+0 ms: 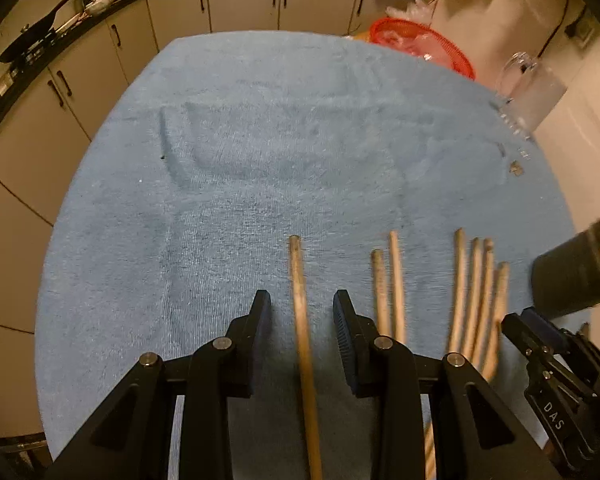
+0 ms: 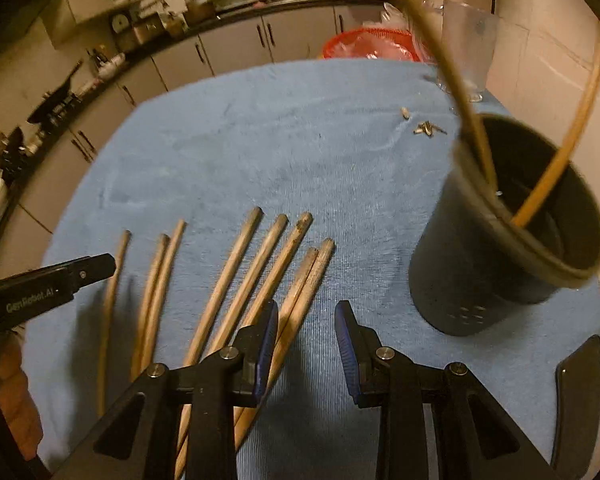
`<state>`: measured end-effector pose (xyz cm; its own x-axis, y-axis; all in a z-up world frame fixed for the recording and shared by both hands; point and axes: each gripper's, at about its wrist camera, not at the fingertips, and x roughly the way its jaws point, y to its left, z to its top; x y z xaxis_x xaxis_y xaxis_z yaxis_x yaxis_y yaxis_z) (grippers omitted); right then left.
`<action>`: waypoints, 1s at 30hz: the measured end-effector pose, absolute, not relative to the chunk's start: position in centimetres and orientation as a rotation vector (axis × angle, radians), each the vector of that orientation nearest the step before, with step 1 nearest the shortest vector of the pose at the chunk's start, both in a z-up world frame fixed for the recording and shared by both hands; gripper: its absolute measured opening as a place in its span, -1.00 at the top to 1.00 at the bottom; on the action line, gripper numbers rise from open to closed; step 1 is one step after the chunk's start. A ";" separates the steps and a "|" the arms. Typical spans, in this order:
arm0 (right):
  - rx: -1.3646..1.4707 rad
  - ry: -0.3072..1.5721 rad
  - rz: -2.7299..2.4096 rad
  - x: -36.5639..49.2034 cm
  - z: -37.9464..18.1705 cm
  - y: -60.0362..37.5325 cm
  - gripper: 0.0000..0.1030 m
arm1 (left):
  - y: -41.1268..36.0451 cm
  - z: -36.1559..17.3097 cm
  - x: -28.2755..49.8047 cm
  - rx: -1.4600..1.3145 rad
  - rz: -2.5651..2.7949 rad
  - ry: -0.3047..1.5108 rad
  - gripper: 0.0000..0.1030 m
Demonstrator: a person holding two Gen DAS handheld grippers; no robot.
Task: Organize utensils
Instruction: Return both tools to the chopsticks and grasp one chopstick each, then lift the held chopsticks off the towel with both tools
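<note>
The left gripper (image 1: 302, 320) straddles the leftmost chopstick (image 1: 300, 300), jaws spread to close on it — the right gripper (image 2: 306, 332), likewise open and empty, hovers near the black holder (image 2: 480, 280).

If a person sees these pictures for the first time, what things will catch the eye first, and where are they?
First, the row of wooden chopsticks lying side by side on the blue towel. The leftmost chopstick lies between the open fingers of the left gripper. On the right stands a black holder with two chopsticks inside, beside the open right gripper.
</note>
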<state>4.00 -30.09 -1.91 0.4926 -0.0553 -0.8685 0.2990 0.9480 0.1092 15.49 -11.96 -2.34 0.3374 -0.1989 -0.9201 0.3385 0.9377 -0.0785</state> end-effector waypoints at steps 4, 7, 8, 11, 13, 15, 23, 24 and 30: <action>0.231 1.048 -0.196 5.7 -2.8 -28.9 0.52 | -11.5 -3.5 16.2 0.148 -0.284 1.186 0.38; 0.196 1.049 -0.076 7.4 -2.9 -26.8 0.67 | -9.6 -3.6 16.1 0.123 -0.250 1.188 0.42; 0.181 1.049 -0.015 7.8 -2.9 -25.9 0.70 | -9.1 -3.5 16.2 0.114 -0.246 1.188 0.42; 0.199 1.077 0.168 7.9 -2.9 -24.2 0.72 | -7.1 -3.7 15.9 0.103 -0.224 1.188 0.42; 0.206 1.060 0.083 7.9 -2.6 -25.6 0.72 | -6.7 -3.7 15.9 0.100 -0.229 1.182 0.42; 0.210 1.054 0.027 7.7 -2.5 -26.8 0.72 | -7.0 -3.8 15.6 0.122 -0.222 1.173 0.42; 0.282 1.077 0.033 7.4 -2.4 -29.4 0.67 | -7.2 -4.0 16.2 0.112 -0.222 1.163 0.76; 0.287 1.075 0.030 7.2 -2.2 -29.5 0.67 | -6.9 -4.0 16.2 0.107 -0.226 1.170 0.77; 0.292 1.085 -0.019 6.8 -2.4 -30.2 0.67 | -5.2 -3.7 16.1 0.102 -0.226 1.177 0.81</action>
<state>6.77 -30.24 -2.37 0.4706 0.1271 -0.8731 0.1574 0.9616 0.2248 16.14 -5.16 -3.73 0.3641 -0.1222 -0.9233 0.2287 0.9727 -0.0386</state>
